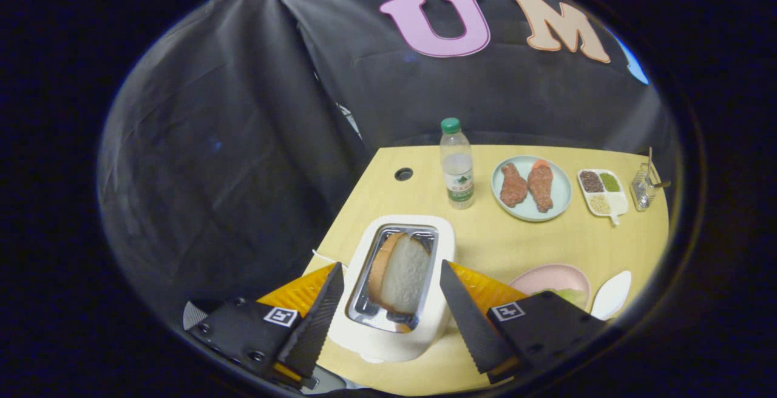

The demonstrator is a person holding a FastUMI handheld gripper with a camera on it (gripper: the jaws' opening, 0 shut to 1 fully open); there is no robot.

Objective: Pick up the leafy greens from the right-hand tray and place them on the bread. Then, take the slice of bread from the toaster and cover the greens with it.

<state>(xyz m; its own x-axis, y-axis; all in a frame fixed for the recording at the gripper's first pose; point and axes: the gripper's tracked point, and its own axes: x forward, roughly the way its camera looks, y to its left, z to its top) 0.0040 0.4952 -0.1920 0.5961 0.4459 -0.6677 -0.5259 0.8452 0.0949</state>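
A white toaster (419,331) stands on the wooden table (522,246) with a slice of bread (400,276) leaning in its slot. My gripper (388,301) hangs open above it, one finger on each side of the toaster and nothing held between them. Just right of the right finger sits a pink plate (549,278) with pale leafy greens (570,296) lying on it, partly hidden behind the gripper body.
Beyond the toaster stand a water bottle (457,164), a light blue plate (561,188) with two pieces of meat, a divided dish of grains (602,192) and a small glass holder (643,187). A white spoon-shaped dish (612,295) lies right of the pink plate.
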